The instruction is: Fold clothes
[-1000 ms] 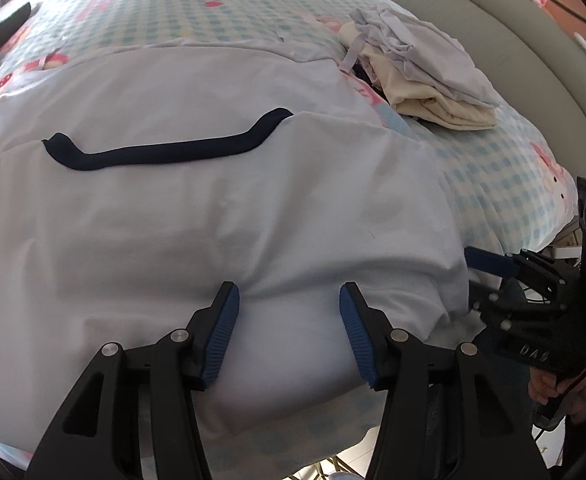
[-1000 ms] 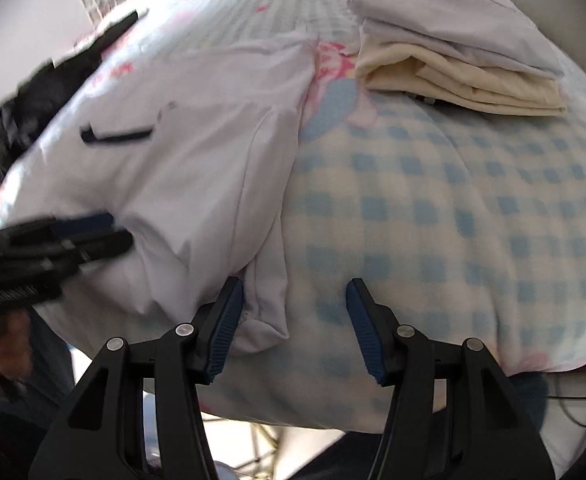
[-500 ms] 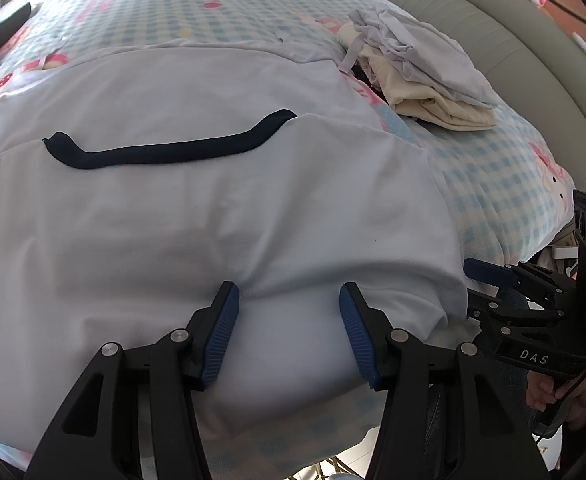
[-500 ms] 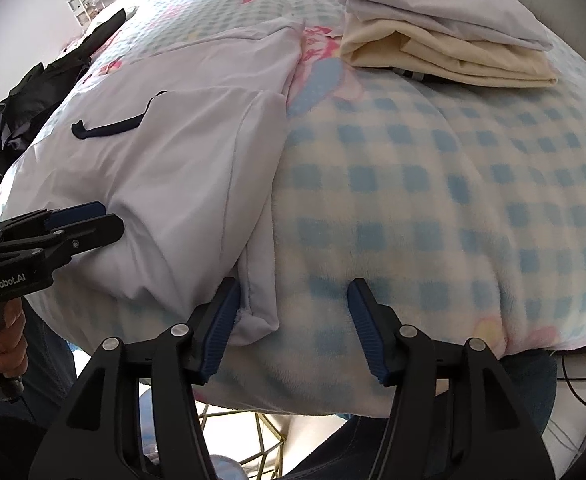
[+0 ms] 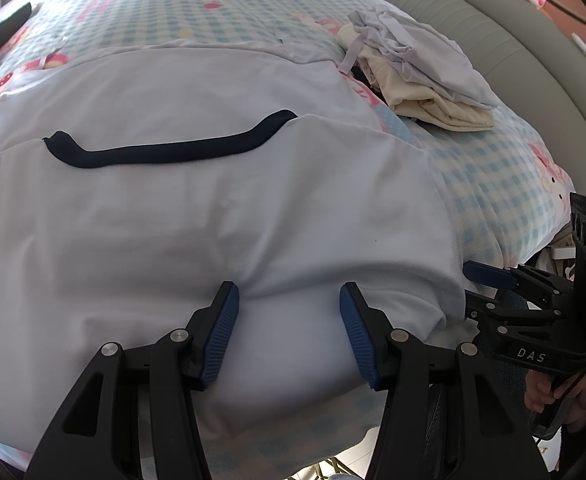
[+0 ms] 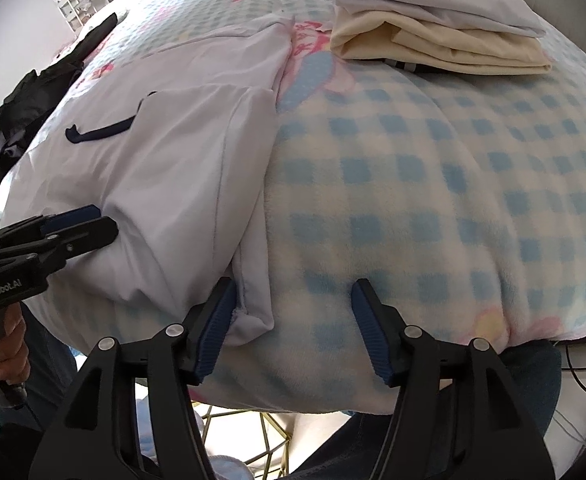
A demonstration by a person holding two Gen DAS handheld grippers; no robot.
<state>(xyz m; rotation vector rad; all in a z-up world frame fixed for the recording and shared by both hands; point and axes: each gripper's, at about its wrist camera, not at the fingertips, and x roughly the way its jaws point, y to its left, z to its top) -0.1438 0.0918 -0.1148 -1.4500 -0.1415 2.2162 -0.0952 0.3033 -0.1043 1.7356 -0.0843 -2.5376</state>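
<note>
A white shirt (image 5: 221, 208) with a dark navy neck trim (image 5: 165, 148) lies spread on the blue-checked blanket (image 6: 433, 200). My left gripper (image 5: 289, 320) stands open over the shirt's near edge, its fingers resting on the cloth, which puckers between them. My right gripper (image 6: 293, 320) is at the shirt's right corner (image 6: 253, 312). Its jaws are opening; the corner lies loose beside the left pad and the blanket fills the rest of the gap. Each gripper shows in the other's view: the right gripper (image 5: 489, 276) and the left gripper (image 6: 81, 224).
A stack of folded clothes (image 5: 425, 80), white over cream, sits on the blanket beyond the shirt, seen also in the right wrist view (image 6: 433, 28). A dark garment (image 6: 25, 96) lies at the far left. A grey padded headboard (image 5: 493, 40) curves along the right.
My right gripper's jaws have widened a little and its view has shifted, showing more of the blanket's near edge. The left gripper and the shirt have kept still.
</note>
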